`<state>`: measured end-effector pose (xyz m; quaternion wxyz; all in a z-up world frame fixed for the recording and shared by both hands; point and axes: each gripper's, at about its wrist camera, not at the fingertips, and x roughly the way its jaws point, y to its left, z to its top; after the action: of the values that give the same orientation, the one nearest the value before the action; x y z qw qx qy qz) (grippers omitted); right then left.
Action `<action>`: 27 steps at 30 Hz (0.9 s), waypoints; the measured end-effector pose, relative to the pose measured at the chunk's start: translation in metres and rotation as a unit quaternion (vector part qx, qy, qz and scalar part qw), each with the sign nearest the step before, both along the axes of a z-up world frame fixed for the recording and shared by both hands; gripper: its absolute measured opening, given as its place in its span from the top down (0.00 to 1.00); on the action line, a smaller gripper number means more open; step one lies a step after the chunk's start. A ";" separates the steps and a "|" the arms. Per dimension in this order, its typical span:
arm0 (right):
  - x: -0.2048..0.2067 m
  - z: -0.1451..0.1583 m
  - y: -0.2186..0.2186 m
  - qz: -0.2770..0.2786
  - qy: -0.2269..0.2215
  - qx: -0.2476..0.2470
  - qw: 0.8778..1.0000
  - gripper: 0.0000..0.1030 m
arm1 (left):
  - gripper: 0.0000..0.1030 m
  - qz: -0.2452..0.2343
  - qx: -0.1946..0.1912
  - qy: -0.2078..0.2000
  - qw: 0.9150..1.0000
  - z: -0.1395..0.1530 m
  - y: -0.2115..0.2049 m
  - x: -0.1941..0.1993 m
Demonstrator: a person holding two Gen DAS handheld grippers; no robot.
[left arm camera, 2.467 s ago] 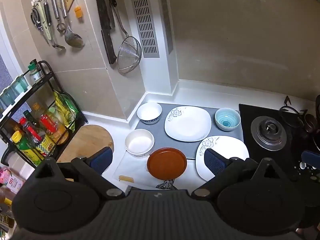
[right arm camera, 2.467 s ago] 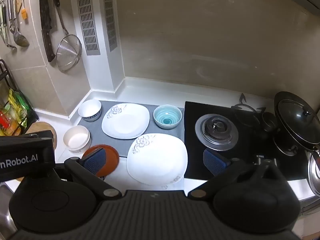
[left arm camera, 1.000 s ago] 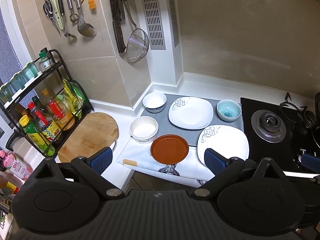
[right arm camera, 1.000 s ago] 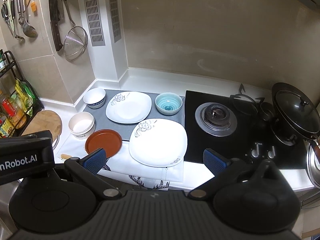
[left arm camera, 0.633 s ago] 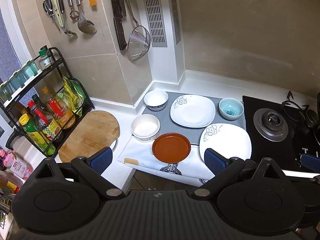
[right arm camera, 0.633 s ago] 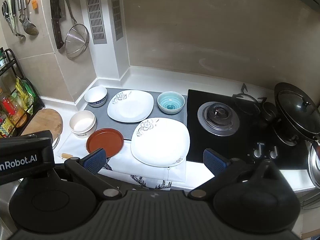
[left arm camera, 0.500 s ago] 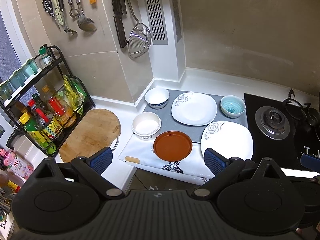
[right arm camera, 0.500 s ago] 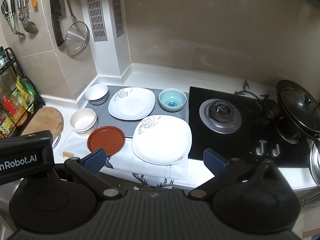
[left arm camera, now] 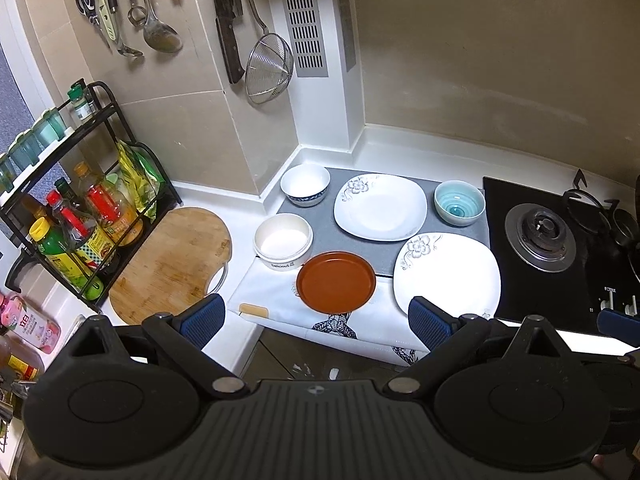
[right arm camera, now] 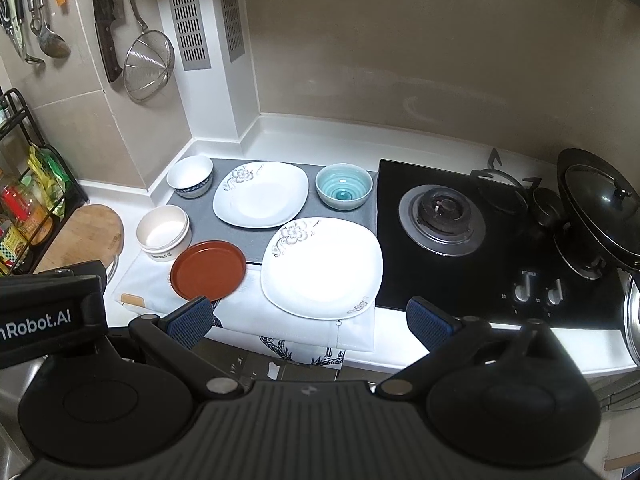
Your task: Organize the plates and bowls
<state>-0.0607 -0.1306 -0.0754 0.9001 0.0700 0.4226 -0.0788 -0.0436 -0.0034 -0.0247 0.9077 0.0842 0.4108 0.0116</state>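
On the counter lie two white square flower plates, a far one (left arm camera: 380,206) (right arm camera: 261,193) and a near one (left arm camera: 447,274) (right arm camera: 322,267). A round brown plate (left arm camera: 336,282) (right arm camera: 208,270) sits at the front left. Three bowls stand around them: a white blue-rimmed bowl (left arm camera: 305,184) (right arm camera: 190,178), a cream bowl (left arm camera: 283,241) (right arm camera: 163,232) and a teal bowl (left arm camera: 459,203) (right arm camera: 344,185). My left gripper (left arm camera: 316,322) and right gripper (right arm camera: 316,318) are both open and empty, held back in front of the counter edge.
A gas hob (right arm camera: 442,214) with a lidded wok (right arm camera: 596,208) lies to the right. A wooden cutting board (left arm camera: 172,260) and a bottle rack (left arm camera: 76,216) stand on the left. Utensils, a knife and a strainer (left arm camera: 269,68) hang on the wall. A patterned cloth (left arm camera: 360,320) drapes over the counter edge.
Both grippers have pulled back and up from the counter, so the dishes look smaller and farther. No dish has moved.
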 end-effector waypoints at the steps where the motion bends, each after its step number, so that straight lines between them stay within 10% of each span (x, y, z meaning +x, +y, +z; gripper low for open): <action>1: 0.000 0.000 -0.002 0.000 0.002 0.001 1.000 0.00 | 0.04 0.000 0.000 0.002 1.000 -0.001 -0.001 0.000; 27: 0.042 -0.064 -0.023 -0.033 0.077 0.018 0.996 0.00 | 0.04 -0.054 -0.004 0.083 0.995 -0.061 -0.018 0.057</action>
<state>-0.0189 -0.1540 -0.1397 0.8606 0.0938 0.4892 -0.1058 0.0134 -0.0214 -0.0857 0.8701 0.1036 0.4797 -0.0457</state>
